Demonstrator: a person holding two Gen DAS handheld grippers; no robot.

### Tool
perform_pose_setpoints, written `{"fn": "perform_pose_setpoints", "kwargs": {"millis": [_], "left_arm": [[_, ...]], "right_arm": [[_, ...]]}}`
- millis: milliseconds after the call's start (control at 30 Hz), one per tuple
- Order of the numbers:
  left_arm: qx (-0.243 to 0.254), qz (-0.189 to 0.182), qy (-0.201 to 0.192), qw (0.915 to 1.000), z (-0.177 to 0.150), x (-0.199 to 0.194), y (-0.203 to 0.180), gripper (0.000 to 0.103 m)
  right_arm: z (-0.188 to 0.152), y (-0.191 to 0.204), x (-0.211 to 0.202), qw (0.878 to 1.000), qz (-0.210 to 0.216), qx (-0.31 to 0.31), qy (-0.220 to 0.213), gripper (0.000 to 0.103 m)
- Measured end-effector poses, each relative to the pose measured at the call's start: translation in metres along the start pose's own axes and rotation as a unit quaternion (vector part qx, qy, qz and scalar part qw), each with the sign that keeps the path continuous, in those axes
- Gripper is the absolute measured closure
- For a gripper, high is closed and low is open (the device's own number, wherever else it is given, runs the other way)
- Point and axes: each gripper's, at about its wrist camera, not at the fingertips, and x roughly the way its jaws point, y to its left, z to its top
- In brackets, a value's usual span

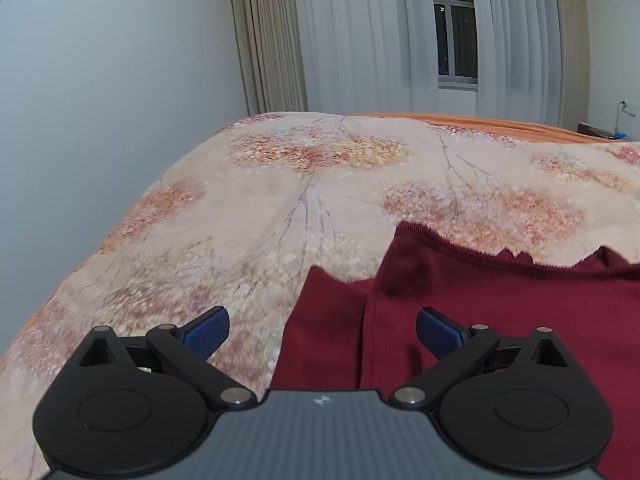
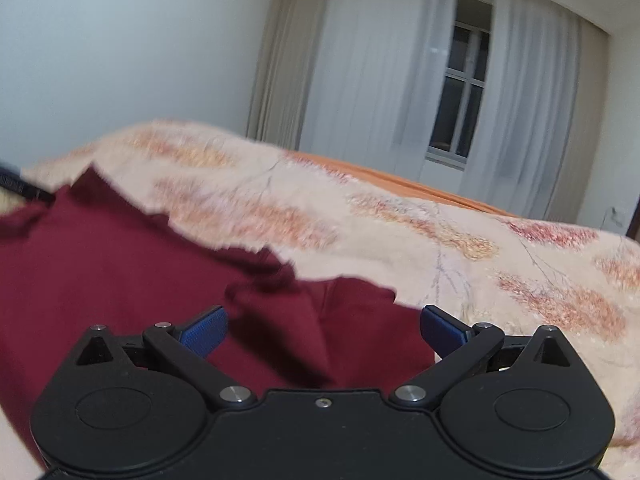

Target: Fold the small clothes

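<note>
A dark red garment [image 1: 500,312] lies on the floral bedspread [image 1: 248,208], one layer folded over another near its left edge. My left gripper [image 1: 322,330] is open and empty, hovering over the garment's left edge. In the right wrist view the same garment [image 2: 120,264] spreads to the left with a jagged far edge. My right gripper [image 2: 324,330] is open and empty above the garment's right part. A dark piece, apparently of the other gripper [image 2: 20,190], shows at the far left edge.
The bed with the floral bedspread [image 2: 460,248] has an orange sheet [image 1: 480,122] at its far side. A white wall [image 1: 120,100] is on the left. Curtains [image 1: 360,40] and a window [image 1: 456,32] stand behind the bed.
</note>
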Motion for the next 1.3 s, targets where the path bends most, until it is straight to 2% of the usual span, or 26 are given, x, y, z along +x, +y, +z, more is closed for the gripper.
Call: {"fn": "perform_pose_setpoints", "kwargs": {"millis": [67, 133, 167, 233, 300, 400, 467, 533, 567, 633, 733, 800, 867, 933, 1000, 1100, 1167, 1200, 1233, 1300], "left_arm": [[0.005, 0.02, -0.006, 0.9998, -0.01, 0.002, -0.007, 0.001], [0.009, 0.039, -0.001, 0.9992, -0.021, 0.008, -0.012, 0.001], [0.008, 0.042, 0.002, 0.9991, -0.026, 0.011, -0.012, 0.001], [-0.004, 0.04, 0.001, 0.9992, -0.033, 0.013, -0.01, 0.001], [-0.015, 0.036, 0.001, 0.9993, -0.037, 0.015, -0.007, 0.0], [-0.034, 0.025, -0.002, 0.9991, -0.046, 0.019, -0.002, 0.0], [-0.046, 0.018, -0.007, 0.9988, -0.052, 0.02, 0.002, 0.0], [-0.053, 0.015, -0.01, 0.9985, -0.055, 0.02, 0.003, 0.0], [-0.053, 0.015, -0.01, 0.9984, -0.056, 0.02, 0.003, 0.0], [-0.054, 0.015, -0.012, 0.9984, -0.054, 0.017, 0.004, 0.0], [-0.071, 0.019, -0.012, 0.9973, -0.041, 0.005, 0.011, 0.0], [-0.09, 0.02, -0.034, 0.9951, -0.028, -0.008, 0.017, 0.0], [-0.092, 0.019, -0.052, 0.9942, -0.015, -0.016, 0.015, 0.0], [-0.079, 0.011, -0.058, 0.9951, -0.002, -0.014, 0.006, 0.0], [-0.054, 0.031, -0.058, 0.9964, 0.008, -0.001, -0.011, 0.0], [-0.036, 0.08, -0.033, 0.9956, 0.012, 0.034, -0.028, 0.0], [-0.045, 0.101, 0.004, 0.9939, 0.007, 0.06, -0.029, 0.0], [-0.056, 0.099, 0.025, 0.9931, 0.003, 0.072, -0.027, 0.0], [-0.068, 0.093, 0.04, 0.9925, -0.002, 0.081, -0.025, 0.0], [-0.077, 0.088, 0.039, 0.9923, -0.011, 0.088, -0.023, 0.0]], "right_arm": [[-0.007, 0.016, 0.008, 0.998, -0.016, -0.059, 0.014, 0.014], [-0.009, 0.025, 0.015, 0.996, -0.015, -0.091, 0.013, 0.041], [-0.007, 0.025, 0.018, 0.996, -0.012, -0.09, 0.01, 0.048], [-0.001, 0.018, 0.023, 0.998, -0.017, -0.066, 0.0, 0.08], [0.007, 0.004, 0.027, 0.999, -0.036, -0.015, -0.012, 0.094], [0.008, -0.023, 0.039, 0.995, -0.068, 0.079, -0.006, 0.092], [0.002, -0.032, 0.05, 0.991, -0.078, 0.104, 0.013, 0.088], [-0.004, -0.032, 0.057, 0.991, -0.083, 0.1, 0.031, 0.068], [-0.004, -0.032, 0.056, 0.99, -0.09, 0.101, 0.033, 0.061], [0.0, -0.032, 0.046, 0.989, -0.106, 0.1, 0.022, 0.027], [0.009, -0.024, 0.022, 0.99, -0.13, 0.062, -0.016, 0.009], [0.018, -0.017, 0.012, 0.99, -0.127, 0.042, -0.035, 0.003], [0.025, -0.008, 0.01, 0.993, -0.097, 0.038, -0.046, 0.001], [0.03, 0.006, 0.017, 0.996, -0.071, 0.026, -0.046, 0.001], [0.032, 0.019, 0.031, 0.997, -0.072, -0.002, -0.036, 0.001], [0.025, 0.026, 0.06, 0.991, -0.126, -0.036, -0.016, 0.001], [0.016, 0.017, 0.081, 0.985, -0.166, -0.036, 0.004, 0.001], [0.01, 0.01, 0.089, 0.983, -0.18, -0.025, 0.015, 0.001], [0.004, 0.002, 0.094, 0.983, -0.183, -0.003, 0.023, 0.001], [-0.007, -0.015, 0.101, 0.985, -0.158, 0.056, 0.035, 0.001]]}}
